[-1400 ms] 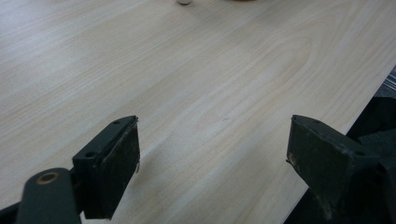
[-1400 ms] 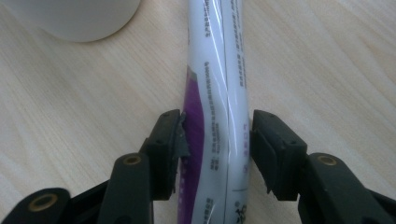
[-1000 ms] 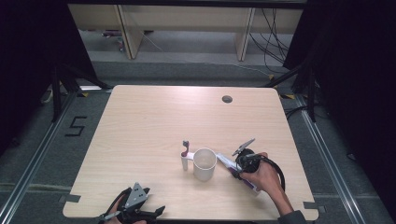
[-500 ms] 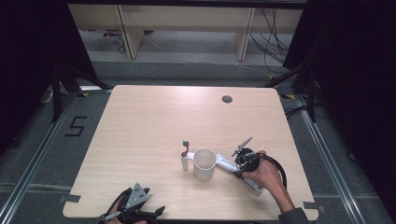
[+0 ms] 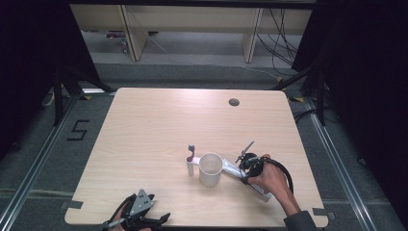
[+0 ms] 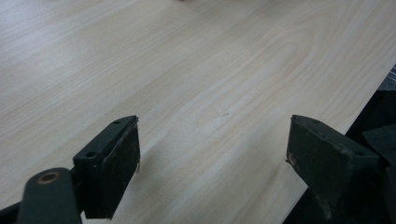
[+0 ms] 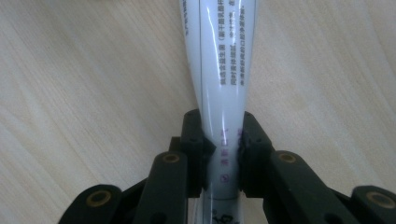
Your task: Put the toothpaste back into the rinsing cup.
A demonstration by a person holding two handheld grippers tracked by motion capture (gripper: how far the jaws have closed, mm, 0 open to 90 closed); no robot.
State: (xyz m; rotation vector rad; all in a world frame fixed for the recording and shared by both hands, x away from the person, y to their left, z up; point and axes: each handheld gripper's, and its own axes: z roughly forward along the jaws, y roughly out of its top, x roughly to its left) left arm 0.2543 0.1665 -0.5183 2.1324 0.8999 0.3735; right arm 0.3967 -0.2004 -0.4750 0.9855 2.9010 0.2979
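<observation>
A white tube (image 7: 219,60) with small printed text lies flat on the wooden table (image 5: 159,125). My right gripper (image 7: 223,144) is shut on its narrow end, the pads pressing it from both sides. From above, the right gripper (image 5: 244,173) sits just right of a white cup (image 5: 210,168), and part of the tube (image 5: 232,168) shows between them. A hand holds the gripper from the right. My left gripper (image 5: 139,216) rests at the table's front edge, left of centre. Its jaws stand wide open over bare wood in the left gripper view (image 6: 212,158).
A small upright white item (image 5: 191,161) with a red and grey top stands touching the cup's left side. A round cable hole (image 5: 234,102) lies near the far edge. Shelving legs and cables are on the floor beyond the table.
</observation>
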